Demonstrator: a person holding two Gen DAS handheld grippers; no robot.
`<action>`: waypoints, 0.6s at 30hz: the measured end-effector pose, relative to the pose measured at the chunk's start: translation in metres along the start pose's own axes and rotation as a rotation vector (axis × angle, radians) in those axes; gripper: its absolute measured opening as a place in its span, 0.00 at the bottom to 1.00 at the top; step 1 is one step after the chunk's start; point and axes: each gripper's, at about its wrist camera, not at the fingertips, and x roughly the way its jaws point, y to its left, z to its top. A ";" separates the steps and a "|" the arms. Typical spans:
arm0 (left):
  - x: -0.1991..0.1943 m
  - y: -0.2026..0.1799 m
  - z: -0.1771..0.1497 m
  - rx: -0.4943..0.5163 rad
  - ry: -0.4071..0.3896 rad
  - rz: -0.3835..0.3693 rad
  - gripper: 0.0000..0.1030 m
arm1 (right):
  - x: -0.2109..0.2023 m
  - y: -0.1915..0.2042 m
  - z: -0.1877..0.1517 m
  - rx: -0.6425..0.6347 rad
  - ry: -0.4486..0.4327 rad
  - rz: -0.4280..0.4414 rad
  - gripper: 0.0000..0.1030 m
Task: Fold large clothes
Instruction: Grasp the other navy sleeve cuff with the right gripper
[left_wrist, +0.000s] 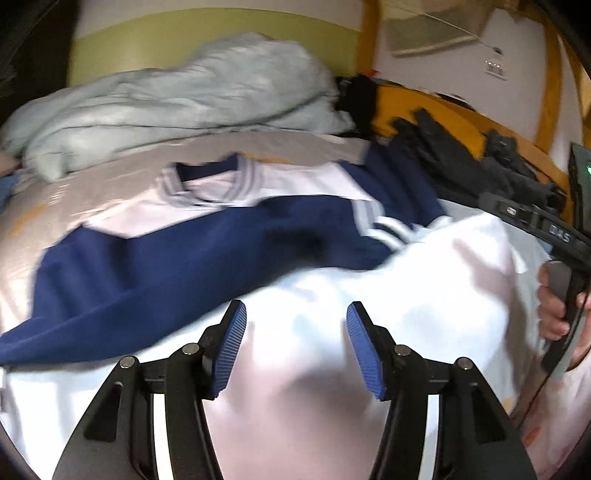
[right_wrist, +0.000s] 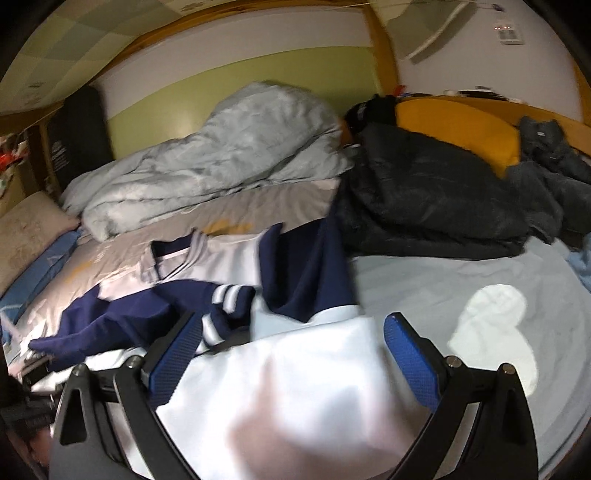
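Where the bed spreads out ahead of both sets of fingers, one large jacket lies across it, white in the body with navy sleeves and grey-and-white striped trim at collar and cuffs. Its white body fills the space beneath and between the fingertips in both wrist views, while the collar lies farther ahead, opened flat toward the far side of the bed. One navy sleeve stretches ahead and to the left of the left gripper; a second navy sleeve lies crumpled just ahead of the right gripper, its striped cuff close to the left fingertip.

Both grippers have their blue pads spread wide, with nothing pinched between them; the white cloth lies under the gap in each view. The person's hand holding the right gripper shows off to the right of the left fingers.

Farther ahead, one pale blue-grey quilt is heaped against the green wall. To the right of it and beyond the right fingers, one black padded coat lies bunched, its edge touching the navy sleeve. Behind that sits one yellow cushion, and one dark grey garment lies at the far right.
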 end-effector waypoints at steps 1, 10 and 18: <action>-0.007 0.014 -0.001 -0.015 -0.011 0.035 0.58 | 0.002 0.004 0.000 -0.006 0.011 0.024 0.87; -0.029 0.125 0.010 -0.211 -0.047 0.448 0.74 | 0.064 0.040 0.014 0.080 0.206 0.122 0.75; 0.010 0.226 0.038 -0.407 0.043 0.411 0.74 | 0.130 0.055 0.008 0.025 0.417 0.101 0.75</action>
